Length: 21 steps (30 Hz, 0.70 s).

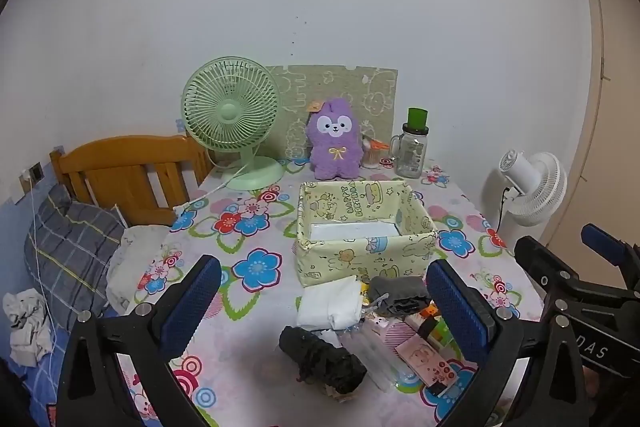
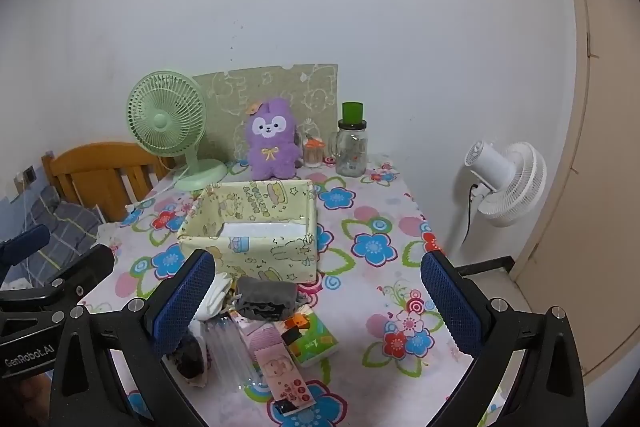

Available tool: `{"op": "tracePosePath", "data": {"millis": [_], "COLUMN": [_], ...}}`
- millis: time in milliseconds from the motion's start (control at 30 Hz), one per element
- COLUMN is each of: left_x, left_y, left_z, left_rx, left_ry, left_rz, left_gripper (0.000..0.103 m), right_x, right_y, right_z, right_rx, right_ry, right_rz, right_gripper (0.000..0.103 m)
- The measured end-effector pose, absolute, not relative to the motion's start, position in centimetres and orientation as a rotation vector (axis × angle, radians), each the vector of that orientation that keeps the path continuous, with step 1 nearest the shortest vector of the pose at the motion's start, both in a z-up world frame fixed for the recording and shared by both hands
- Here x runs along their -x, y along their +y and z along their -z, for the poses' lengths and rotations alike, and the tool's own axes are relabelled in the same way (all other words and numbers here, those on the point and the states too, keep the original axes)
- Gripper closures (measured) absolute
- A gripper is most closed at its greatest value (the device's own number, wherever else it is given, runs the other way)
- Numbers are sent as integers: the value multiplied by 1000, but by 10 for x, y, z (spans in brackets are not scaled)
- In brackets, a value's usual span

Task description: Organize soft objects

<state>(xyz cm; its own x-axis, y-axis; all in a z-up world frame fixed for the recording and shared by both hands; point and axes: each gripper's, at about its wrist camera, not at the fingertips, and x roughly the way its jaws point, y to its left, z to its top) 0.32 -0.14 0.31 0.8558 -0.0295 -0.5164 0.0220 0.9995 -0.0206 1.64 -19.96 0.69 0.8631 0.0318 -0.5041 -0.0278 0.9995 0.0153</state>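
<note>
Soft items (image 1: pixel 394 293) beside yellow box (image 1: pixel 362 259), outside

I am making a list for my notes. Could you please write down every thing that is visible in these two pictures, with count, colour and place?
fabric box: 1, pale yellow with cartoon print, table centre, open
plush toy: 1, purple, behind the box, upright
desk fan: 1, light green, back left of the table
glass jar: 1, clear with green top, right of the plush toy
white cloth: 1, folded, in front of the box
grey cloth: 1, rolled, right of the white cloth
black cloth: 1, rolled, nearest the camera
pink packet: 1, near edge
standing fan: 1, white, right of the table
tablecloth: 1, flowered
left gripper: 1, black with blue pads, open
right gripper: 1, same, open
</note>
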Motion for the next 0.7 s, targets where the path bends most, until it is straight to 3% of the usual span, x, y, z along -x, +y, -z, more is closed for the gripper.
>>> {"op": "tracePosePath", "data": {"millis": [700], "left_x": [-6], "left_y": [-9], "left_z": [1], "left_rx": [6], "left_ry": [553], "left_rz": [38], "left_gripper": [0], "right_x": [-21], "right_y": [-202], "right_z": [-5], "right_rx": [-18], "right_ry": [534], "right_rz": [-29], "right_gripper": [0]}}
